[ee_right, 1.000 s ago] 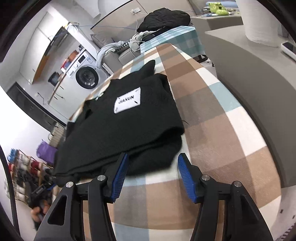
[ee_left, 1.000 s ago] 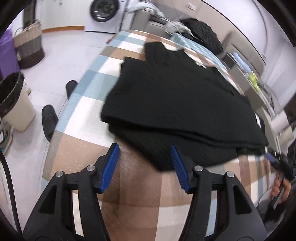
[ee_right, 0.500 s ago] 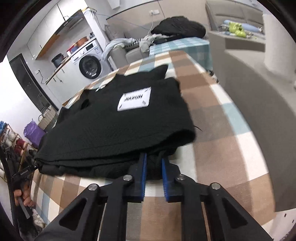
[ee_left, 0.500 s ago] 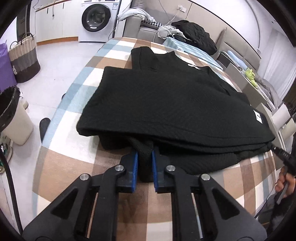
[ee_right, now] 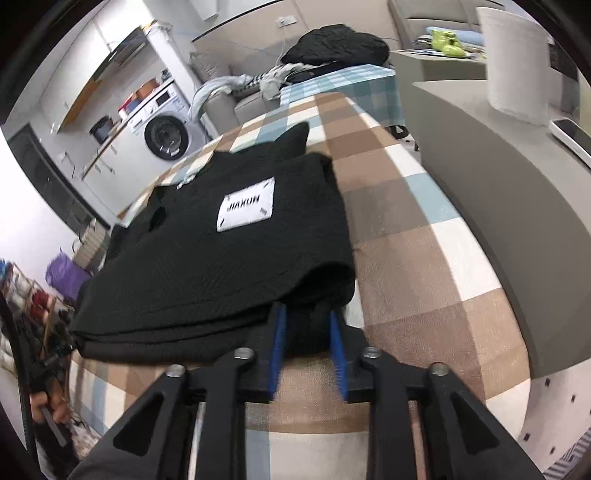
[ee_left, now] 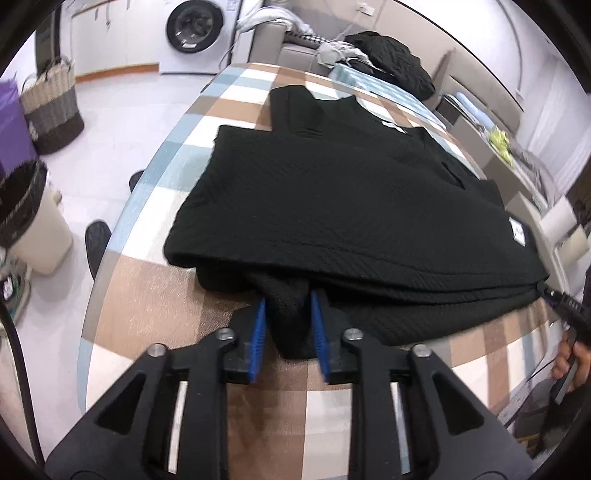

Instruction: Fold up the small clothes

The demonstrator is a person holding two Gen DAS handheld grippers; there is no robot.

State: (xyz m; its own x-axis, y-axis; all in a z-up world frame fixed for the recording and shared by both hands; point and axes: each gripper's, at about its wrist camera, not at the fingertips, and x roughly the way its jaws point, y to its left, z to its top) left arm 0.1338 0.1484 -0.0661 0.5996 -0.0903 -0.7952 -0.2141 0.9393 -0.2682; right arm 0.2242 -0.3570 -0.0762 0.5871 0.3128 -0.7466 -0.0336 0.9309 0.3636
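Observation:
A black knit garment lies folded in layers on the checked tablecloth. A white label shows on its top layer in the right wrist view. My left gripper is shut on a bunch of the garment's lower layer at its near edge. My right gripper is shut on the lower layer at the other near corner. The right gripper's tip shows at the garment's right end in the left wrist view.
A grey counter with a paper roll runs along the table's right side. A bin, a woven basket and a washing machine stand on the floor to the left. Dark clothes lie beyond the table.
Both grippers went from open in front of the garment to shut on its lower layer. Since half a second ago the pinched fabric has bunched thicker between the pads.

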